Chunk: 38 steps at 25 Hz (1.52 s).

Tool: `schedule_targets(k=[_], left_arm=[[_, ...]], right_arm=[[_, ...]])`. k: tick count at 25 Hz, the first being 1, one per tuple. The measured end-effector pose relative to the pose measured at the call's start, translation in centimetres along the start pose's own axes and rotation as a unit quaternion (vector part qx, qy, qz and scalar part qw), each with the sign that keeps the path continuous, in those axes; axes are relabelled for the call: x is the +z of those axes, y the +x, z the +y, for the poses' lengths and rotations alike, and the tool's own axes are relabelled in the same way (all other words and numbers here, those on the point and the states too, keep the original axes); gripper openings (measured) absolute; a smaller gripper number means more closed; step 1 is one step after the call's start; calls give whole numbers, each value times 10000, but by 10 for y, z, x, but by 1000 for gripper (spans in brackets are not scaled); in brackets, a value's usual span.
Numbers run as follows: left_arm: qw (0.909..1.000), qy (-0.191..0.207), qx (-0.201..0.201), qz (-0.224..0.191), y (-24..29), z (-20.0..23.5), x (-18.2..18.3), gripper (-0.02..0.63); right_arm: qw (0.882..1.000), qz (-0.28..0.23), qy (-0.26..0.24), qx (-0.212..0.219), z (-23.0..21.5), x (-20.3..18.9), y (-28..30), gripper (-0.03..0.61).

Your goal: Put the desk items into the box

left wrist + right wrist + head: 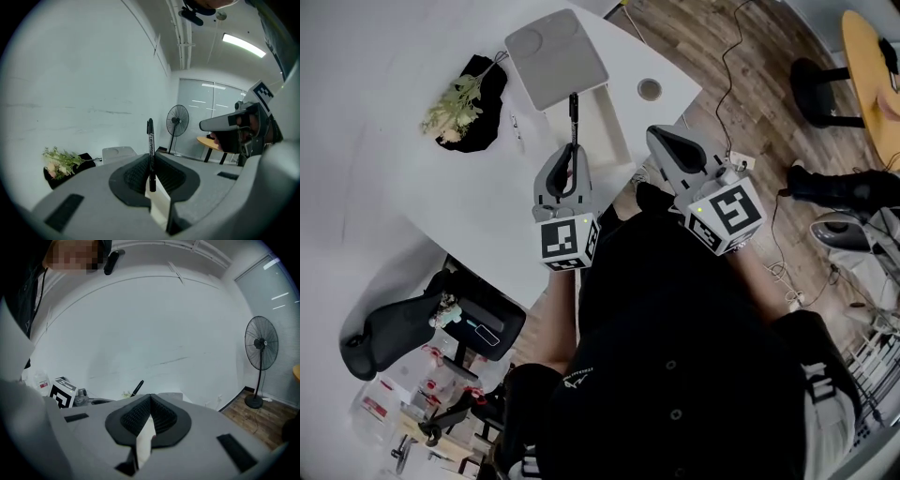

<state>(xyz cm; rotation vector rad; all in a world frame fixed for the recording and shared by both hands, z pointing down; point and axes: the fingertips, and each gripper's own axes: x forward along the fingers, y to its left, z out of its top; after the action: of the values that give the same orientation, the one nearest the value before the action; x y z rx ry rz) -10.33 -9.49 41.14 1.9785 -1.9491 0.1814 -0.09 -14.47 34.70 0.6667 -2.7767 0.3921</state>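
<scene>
The step in hand, I judge, is carrying the pen (574,114) to the box (555,56): the left gripper (569,167) is clamped on the pen's lower end and holds it over the desk (441,197), free end pointing at the box and just short of it. The next move calls for bringing it above the box's opening, which I cannot make out here, then parting the jaws. The right gripper (673,148) hangs beside the left, jaws pressed together on nothing

The white table (478,206) lies bare nearside; flowers (455,103) and a grey box (555,58) stand at its far end.
</scene>
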Motion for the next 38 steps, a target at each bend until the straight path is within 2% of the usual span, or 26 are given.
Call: schedule_targets(k=[12, 18, 29, 34, 38], left_arm=[[9979, -16, -260, 594, 42, 0, -40, 44], [9939, -122, -243, 1067, 59, 4, -71, 44], [9816, -387, -195, 1858, 83, 10, -130, 44], [9722, -582, -135, 2265, 95, 14, -156, 44], [9645, -466, -53, 2599, 102, 17, -173, 44]], right_arm=[[9991, 126, 177, -371, -23, -10, -6, -2], [9984, 206, 248, -475, -30, -14, -7, -2], [9964, 280, 373, -703, -45, -22, -13, -2], [9955, 301, 415, -801, -50, -25, -15, -2], [9943, 307, 470, -903, -54, -28, -19, -2]])
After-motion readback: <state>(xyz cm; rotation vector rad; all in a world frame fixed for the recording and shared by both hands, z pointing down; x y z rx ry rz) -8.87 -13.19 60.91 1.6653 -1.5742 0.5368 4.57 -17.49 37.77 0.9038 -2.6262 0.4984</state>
